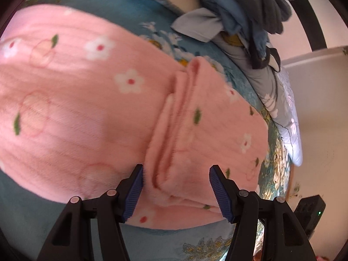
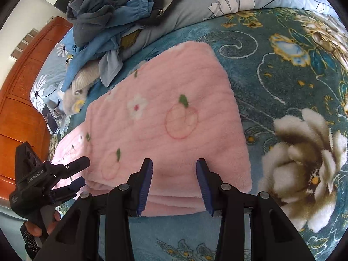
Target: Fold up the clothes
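Pink fleece garment (image 2: 169, 126) lies folded in layers on the teal bedspread (image 2: 282, 82) — partly done, maybe one more fold left. Left gripper (image 1: 176, 192) and right gripper (image 2: 174, 187) both have fingers apart, gripping nothing. Unfolded clothes pile (image 2: 108, 21) waits behind.

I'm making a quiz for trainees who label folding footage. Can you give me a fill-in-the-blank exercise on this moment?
1. The fleece garment lying on the bed is mainly ____ in colour.
2. Neither the left gripper nor the right gripper grips the fleece: the jaws of both stand ____.
3. The unfolded pile of clothes is mostly blue and ____.
4. The bedspread under the fleece bears a pattern of ____.

Missing words: pink; open; grey; flowers
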Action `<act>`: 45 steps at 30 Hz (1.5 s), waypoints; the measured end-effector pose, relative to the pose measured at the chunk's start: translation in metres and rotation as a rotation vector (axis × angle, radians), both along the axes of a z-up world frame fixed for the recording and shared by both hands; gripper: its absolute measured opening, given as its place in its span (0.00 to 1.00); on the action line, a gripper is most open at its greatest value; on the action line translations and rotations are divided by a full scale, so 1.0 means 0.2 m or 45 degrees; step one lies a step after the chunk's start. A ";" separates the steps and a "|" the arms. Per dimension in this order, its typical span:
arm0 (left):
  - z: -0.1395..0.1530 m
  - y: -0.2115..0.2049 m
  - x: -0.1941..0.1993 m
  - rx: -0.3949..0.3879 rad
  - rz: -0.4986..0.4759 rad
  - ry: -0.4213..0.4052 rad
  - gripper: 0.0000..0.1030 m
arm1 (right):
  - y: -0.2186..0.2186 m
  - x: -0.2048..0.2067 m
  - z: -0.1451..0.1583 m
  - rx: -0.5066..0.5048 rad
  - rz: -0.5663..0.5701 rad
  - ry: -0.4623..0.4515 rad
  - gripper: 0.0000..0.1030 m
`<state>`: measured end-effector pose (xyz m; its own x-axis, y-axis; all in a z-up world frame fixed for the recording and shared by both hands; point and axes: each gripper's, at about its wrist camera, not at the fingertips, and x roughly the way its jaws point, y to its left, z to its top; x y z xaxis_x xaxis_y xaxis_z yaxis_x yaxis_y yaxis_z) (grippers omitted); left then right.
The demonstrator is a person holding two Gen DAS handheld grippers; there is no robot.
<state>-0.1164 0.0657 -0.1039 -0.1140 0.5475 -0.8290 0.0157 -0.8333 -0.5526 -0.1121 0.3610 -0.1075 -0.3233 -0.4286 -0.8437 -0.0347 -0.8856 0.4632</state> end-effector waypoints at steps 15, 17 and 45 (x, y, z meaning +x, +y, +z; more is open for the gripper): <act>0.42 0.00 -0.07 0.098 -0.121 0.362 0.13 | 0.00 -0.04 0.09 -0.093 0.035 0.061 0.42; 0.52 -0.05 -0.05 0.088 -0.123 0.446 0.13 | -0.01 -0.04 0.12 -0.104 0.063 0.086 0.42; -0.06 -0.56 0.02 0.118 0.206 0.016 0.26 | -0.24 -0.14 -0.04 0.057 0.148 -0.031 0.42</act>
